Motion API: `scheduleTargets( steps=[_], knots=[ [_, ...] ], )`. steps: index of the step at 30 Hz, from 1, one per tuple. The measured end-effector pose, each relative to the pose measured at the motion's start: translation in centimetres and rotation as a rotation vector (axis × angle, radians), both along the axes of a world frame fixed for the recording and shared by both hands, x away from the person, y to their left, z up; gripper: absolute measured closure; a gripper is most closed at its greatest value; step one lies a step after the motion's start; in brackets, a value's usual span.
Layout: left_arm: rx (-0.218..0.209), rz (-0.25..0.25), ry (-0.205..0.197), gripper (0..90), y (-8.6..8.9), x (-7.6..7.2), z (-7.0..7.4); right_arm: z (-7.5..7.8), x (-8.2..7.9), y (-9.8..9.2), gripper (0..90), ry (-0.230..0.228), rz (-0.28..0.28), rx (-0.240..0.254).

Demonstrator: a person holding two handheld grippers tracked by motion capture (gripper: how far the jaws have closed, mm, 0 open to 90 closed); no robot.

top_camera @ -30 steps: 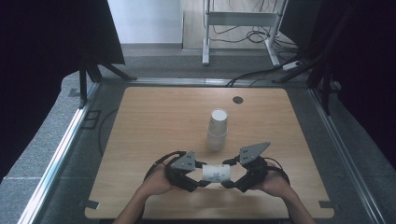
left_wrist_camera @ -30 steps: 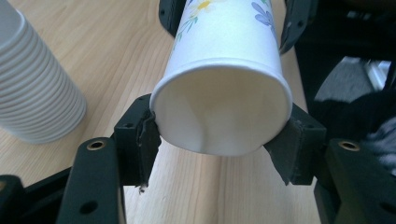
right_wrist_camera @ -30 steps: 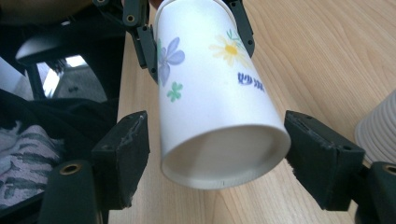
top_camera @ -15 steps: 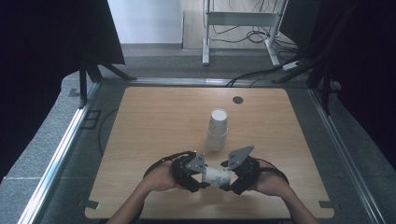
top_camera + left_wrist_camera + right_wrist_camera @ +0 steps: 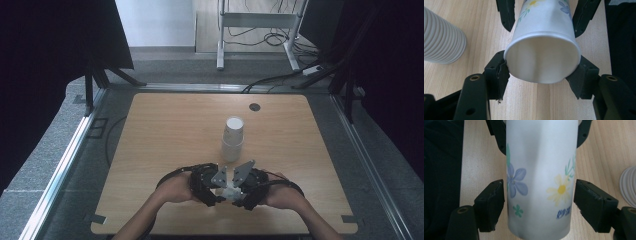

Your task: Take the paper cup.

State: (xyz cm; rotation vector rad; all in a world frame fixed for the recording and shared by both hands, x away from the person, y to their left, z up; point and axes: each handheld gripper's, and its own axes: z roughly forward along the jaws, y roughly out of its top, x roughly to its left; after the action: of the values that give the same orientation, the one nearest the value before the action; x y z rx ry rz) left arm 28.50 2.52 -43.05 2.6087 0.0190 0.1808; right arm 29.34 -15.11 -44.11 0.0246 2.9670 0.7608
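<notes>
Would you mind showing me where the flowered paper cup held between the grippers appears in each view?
High view: flowered cup bottom centre, between both grippers.
Left gripper view: centre, open rim facing the camera.
Right gripper view: centre, flowered side showing.
Shared landmark: ribbed cup stack.

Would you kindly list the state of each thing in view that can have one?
Flowered paper cup: on its side, empty, gripped by both tools, one at each end.
Stack of white cups: upright on the table, apart from both tools.
Left tool: closed on the flowered cup's rim, denting it slightly.
Right tool: closed around the flowered cup's base end.
</notes>
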Motion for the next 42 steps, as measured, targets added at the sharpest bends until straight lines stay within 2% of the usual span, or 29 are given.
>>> scheduleTargets(
  steps=[6,7,12,15,20,23,28,33,39,42],
  knots=[
    [0.017,-0.006,-0.002,38.1,-0.3,-0.1,0.1,-0.2,0.0,0.2,28.7,0.005,0.006,-0.019],
    [0.009,-0.001,0.002,38.1,-0.4,-0.1,0.1,-0.2,0.1,0.2,29.4,0.003,0.008,-0.024],
    [0.023,-0.008,-0.005,38.0,-0.5,-0.1,0.2,-0.3,0.1,0.3,36.8,0.012,0.016,-0.03],
    [0.027,-0.016,-0.008,37.6,-0.5,0.0,0.2,-0.3,0.0,0.2,37.6,0.015,0.004,-0.025],
    [0.004,-0.01,0.005,34.4,-0.4,-0.1,0.1,-0.3,-0.1,-0.1,37.7,0.035,-0.008,-0.012],
    [-0.026,0.001,0.012,30.5,-0.3,-0.1,0.3,-0.1,0.0,-0.3,37.2,0.052,-0.022,0.013],
    [-0.085,0.046,0.04,24.8,0.4,0.2,0.7,0.1,0.1,-1.0,36.9,0.069,-0.04,0.085],
    [-0.178,0.083,0.084,19.2,1.2,0.5,1.2,0.3,0.1,-1.7,36.7,0.078,-0.061,0.147],
    [-0.295,0.107,0.136,14.7,2.0,0.7,1.6,0.4,0.2,-2.6,36.5,0.091,-0.085,0.251],
    [-0.34,0.114,0.145,14.6,2.3,0.8,1.6,0.3,0.2,-3.0,36.4,0.092,-0.093,0.297]
  ],
)
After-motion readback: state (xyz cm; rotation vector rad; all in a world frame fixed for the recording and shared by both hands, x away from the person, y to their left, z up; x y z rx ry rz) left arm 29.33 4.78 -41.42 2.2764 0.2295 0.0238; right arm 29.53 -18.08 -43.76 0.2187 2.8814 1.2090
